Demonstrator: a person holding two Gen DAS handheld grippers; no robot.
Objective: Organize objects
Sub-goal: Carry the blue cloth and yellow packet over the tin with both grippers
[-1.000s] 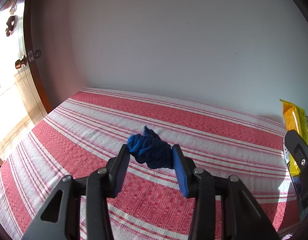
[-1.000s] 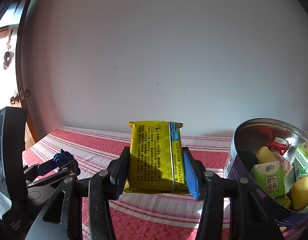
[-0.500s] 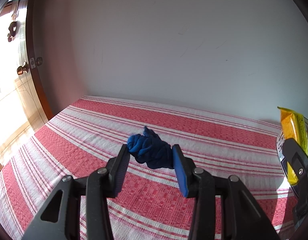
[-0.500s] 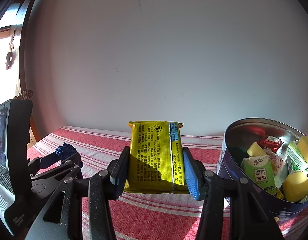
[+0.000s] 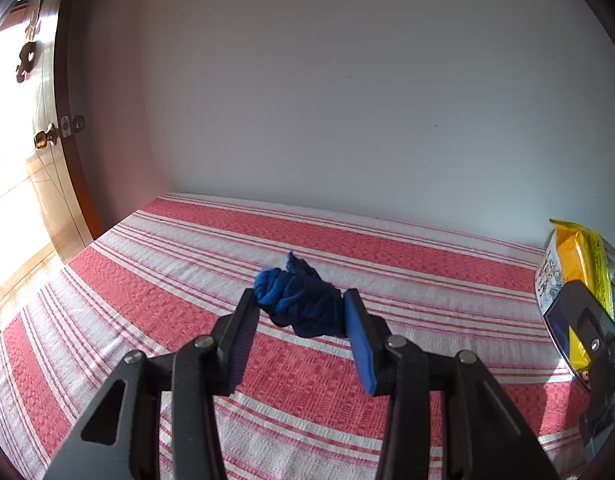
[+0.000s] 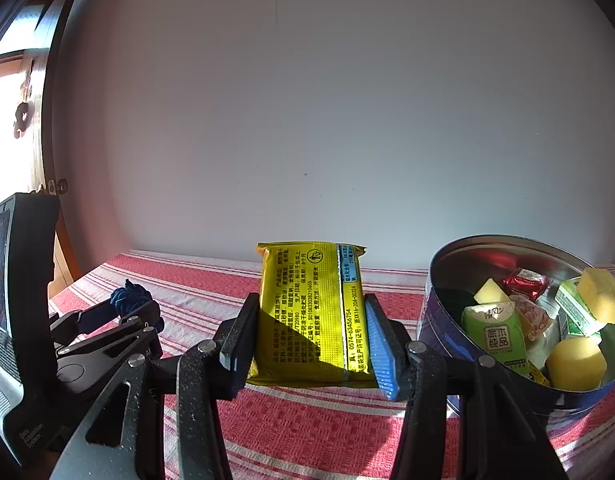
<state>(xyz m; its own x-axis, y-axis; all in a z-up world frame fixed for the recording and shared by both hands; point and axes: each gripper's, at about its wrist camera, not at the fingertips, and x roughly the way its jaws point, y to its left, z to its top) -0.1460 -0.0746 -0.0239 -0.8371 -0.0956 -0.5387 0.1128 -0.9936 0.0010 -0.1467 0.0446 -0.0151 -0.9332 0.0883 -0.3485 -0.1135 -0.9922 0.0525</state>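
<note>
The left gripper (image 5: pixel 299 316) clamps a crumpled dark-blue cloth (image 5: pixel 297 298); the right gripper (image 6: pixel 309 332) grips an upright yellow packet (image 6: pixel 307 312) printed with black text.

I see red-and-white striped cloth (image 5: pixel 307 380) covering surface, plain white wall (image 5: pixel 347 100) behind it, wooden door (image 5: pixel 35 184) with brass knob (image 5: pixel 43 140) far left, sunlit.

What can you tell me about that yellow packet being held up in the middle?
The yellow packet is a flat, sealed foil-like pouch with crimped ends, printed with small dark Chinese text and a blue strip near its right side. It stands upright, clamped at both side edges by the right gripper, above the red-and-white striped cloth. A round metal tin of snacks sits just to its right, apart from it.
</note>
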